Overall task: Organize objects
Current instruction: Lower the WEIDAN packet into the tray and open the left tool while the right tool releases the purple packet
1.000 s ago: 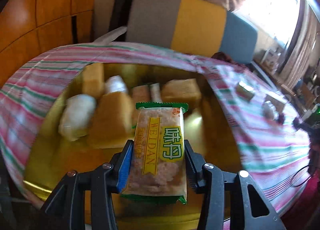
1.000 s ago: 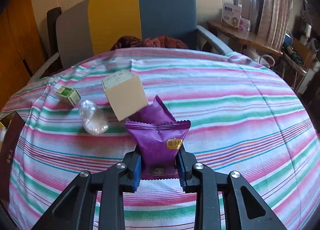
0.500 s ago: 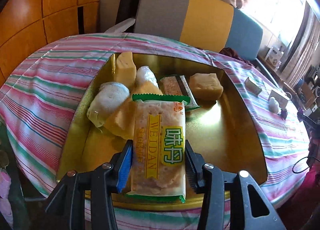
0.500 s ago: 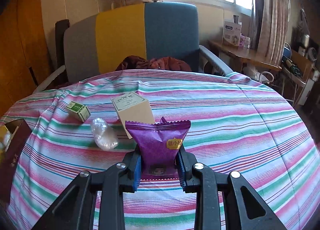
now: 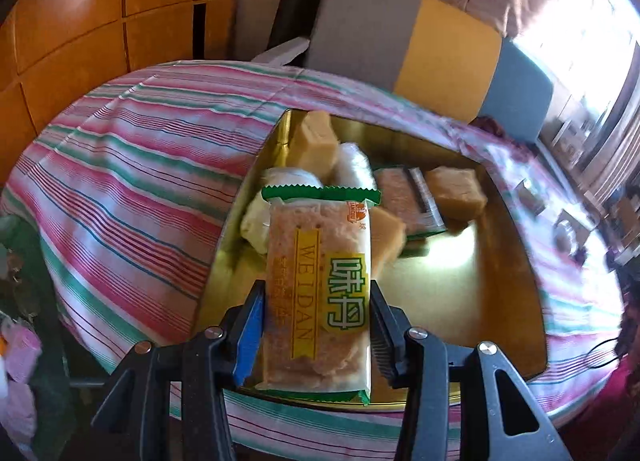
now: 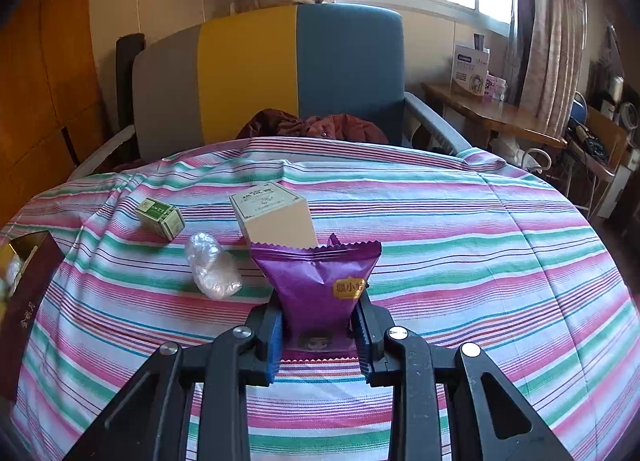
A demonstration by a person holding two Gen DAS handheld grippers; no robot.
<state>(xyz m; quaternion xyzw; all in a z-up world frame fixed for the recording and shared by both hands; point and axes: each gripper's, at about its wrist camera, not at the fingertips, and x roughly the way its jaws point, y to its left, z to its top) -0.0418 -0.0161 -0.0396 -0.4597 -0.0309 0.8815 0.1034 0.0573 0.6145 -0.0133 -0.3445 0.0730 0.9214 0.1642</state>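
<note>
My left gripper [image 5: 316,325] is shut on a green-edged WEIDAN cracker packet [image 5: 318,281] and holds it above the near left part of a gold tin tray [image 5: 480,285]. Several wrapped snacks [image 5: 320,145] lie in the tray's far left part. My right gripper [image 6: 318,325] is shut on a purple snack packet [image 6: 316,281] and holds it above the striped tablecloth [image 6: 480,261]. Beyond it lie a cream box [image 6: 276,217], a small green box [image 6: 160,217] and a clear-wrapped snack [image 6: 212,271].
The tray's dark red side [image 6: 22,313] shows at the left edge of the right wrist view. A grey, yellow and blue chair [image 6: 280,73] stands behind the table. A wooden side table [image 6: 500,113] with boxes stands at the right.
My left gripper has pulled back and swung left with the cracker packet, so the tray now sits further right. My right gripper has risen a little with the purple packet.
</note>
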